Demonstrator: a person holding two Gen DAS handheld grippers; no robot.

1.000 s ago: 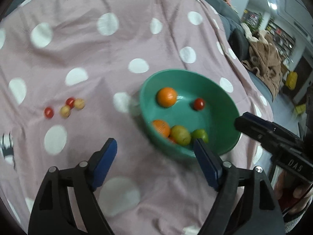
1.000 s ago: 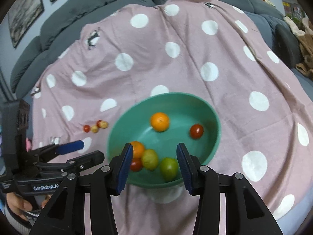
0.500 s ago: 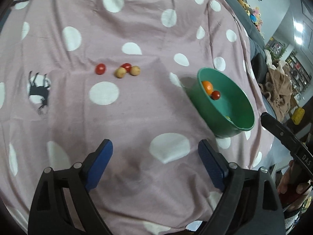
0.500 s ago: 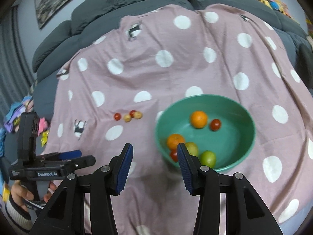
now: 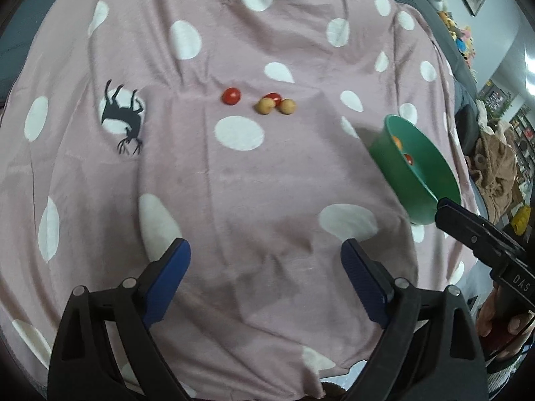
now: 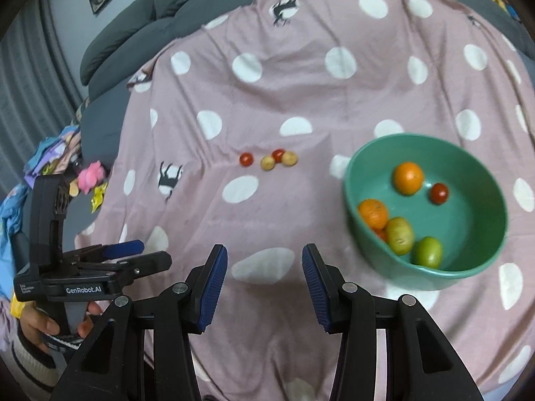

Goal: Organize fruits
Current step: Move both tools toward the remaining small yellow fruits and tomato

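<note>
Your left gripper (image 5: pixel 264 269) is still spreading its jaws, w/ nothing between the blue pads, only pink polka-dot cloth (image 5: pixel 234 183) under it. Your right gripper (image 6: pixel 264 282) sits part-way apart & grips nothing; bare cloth shows in the gap.

Loose fruit, left wrist view: one red cherry tomato (image 5: pixel 231 96) at approx 12 o'clock from the gripper, then a tight trio just to its 3 o'clock: two yellowish ones (image 5: pixel 265 105) touching a second red one (image 5: pixel 273 97) behind them.

Green bowl (image 6: pixel 474 220) sits at 2 o'clock of your right gripper, well apart from that trio. Inside: two oranges (image 6: pixel 408 177), a red tomato (image 6: pixel 438 193), a yellow-green fruit (image 6: pixel 399 235), a green one (image 6: pixel 428 252).

Your left hand (image 6: pixel 40 327) holds its handle at 9 o'clock in the right wrist view.
</note>
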